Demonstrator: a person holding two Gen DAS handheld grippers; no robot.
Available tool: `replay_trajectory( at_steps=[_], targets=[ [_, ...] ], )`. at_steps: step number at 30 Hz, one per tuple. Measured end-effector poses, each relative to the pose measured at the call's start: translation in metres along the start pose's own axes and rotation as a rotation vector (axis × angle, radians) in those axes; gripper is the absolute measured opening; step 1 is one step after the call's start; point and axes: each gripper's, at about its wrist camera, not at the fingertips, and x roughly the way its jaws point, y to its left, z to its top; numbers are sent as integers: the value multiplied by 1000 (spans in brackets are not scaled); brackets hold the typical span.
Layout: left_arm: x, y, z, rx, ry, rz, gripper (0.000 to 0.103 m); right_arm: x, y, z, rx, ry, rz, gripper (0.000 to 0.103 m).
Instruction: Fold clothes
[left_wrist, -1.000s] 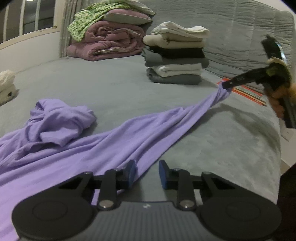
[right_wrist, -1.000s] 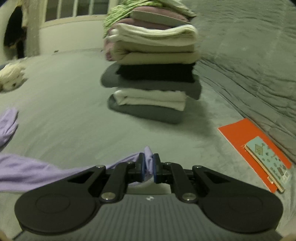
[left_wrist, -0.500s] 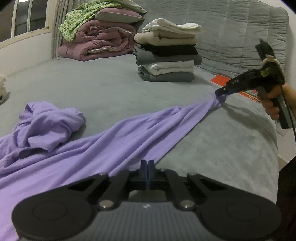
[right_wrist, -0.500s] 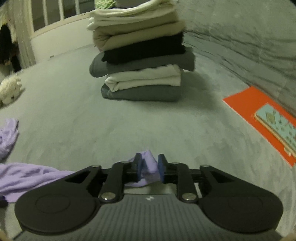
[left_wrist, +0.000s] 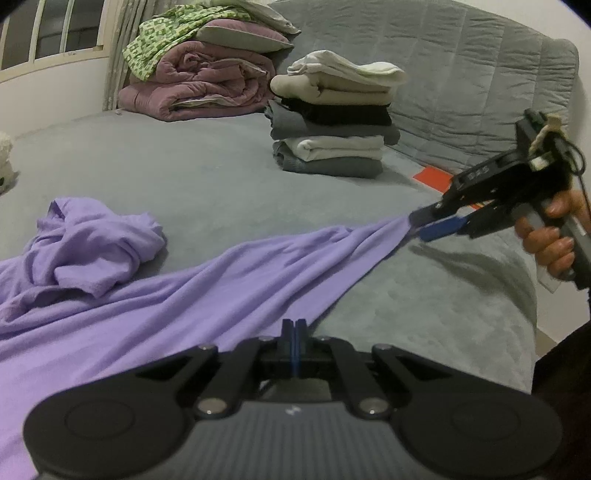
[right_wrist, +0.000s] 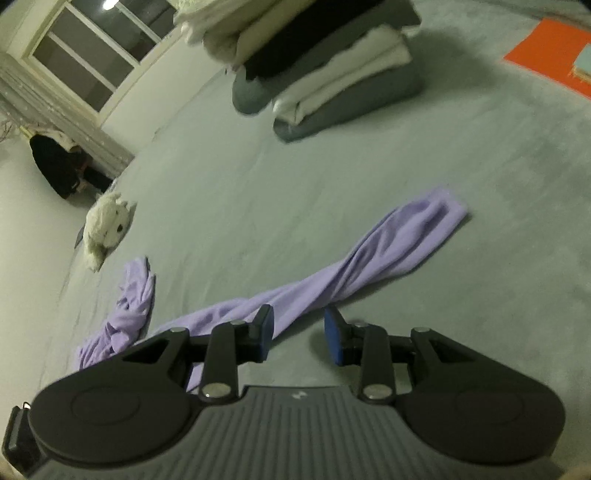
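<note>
A purple garment (left_wrist: 184, 295) lies stretched and twisted across the grey bed (left_wrist: 166, 158), bunched at its left end. My left gripper (left_wrist: 294, 326) is shut on its near edge. In the right wrist view the sleeve end (right_wrist: 436, 210) lies flat on the bed ahead of my right gripper (right_wrist: 298, 332). Its jaws are opening, and the cloth runs past the left finger without being pressed. From the left wrist view the right gripper (left_wrist: 424, 225), held by a hand (left_wrist: 550, 240), hovers at that sleeve end.
A stack of folded clothes (left_wrist: 332, 122) stands at the back of the bed, with a pile of pink bedding and pillows (left_wrist: 199, 81) to its left. An orange book (right_wrist: 546, 51) lies at the right. A white plush toy (right_wrist: 105, 229) sits at the bed's left side.
My left gripper closed on the garment's near edge. My right gripper opened, let the sleeve end drop onto the bed, and rolled sideways.
</note>
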Motion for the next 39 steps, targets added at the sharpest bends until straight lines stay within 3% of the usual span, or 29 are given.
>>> replay_trajectory(
  at_steps=[5,7,10,23,39],
  targets=[
    [-2,0,-1,1,-4,1,0,17,5,-4,16,9,22,32],
    [-2,1,-1,-3,-5,-1,0,17,8,-4,9,-3,14,9],
    [-6,1,0,-6,-8,-16,0,15,12,-4,-3,-19,3,4],
    [-38,2,1,-34,-35,-133,0,-25,39,-21,-98,-12,-82,3],
    [-55,-16,-24,37,50,-220,0,-52,34,-71,-121,63,-166,3]
  ],
)
